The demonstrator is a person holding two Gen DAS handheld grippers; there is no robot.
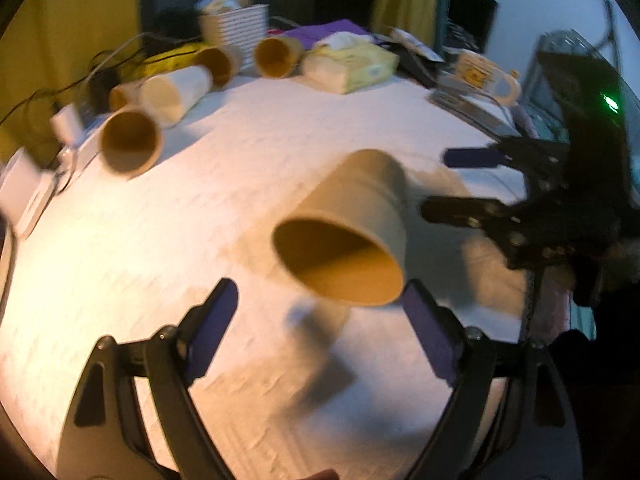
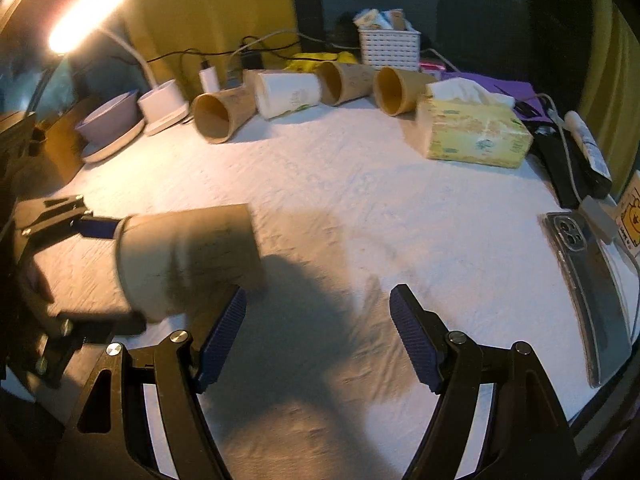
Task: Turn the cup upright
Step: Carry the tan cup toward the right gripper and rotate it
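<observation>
A tan paper cup lies on its side on the white cloth, its mouth toward my left gripper. That gripper is open, its jaws wide apart on either side of the cup's mouth, not touching it. In the right wrist view the same cup lies at the left, with the left gripper around its mouth end. My right gripper is open and empty, just right of the cup's base; it also shows in the left wrist view behind the cup's base.
Several more cups and a white roll lie in a row at the back. A tissue pack, white basket, lamp base, bowl and phone ring the cloth.
</observation>
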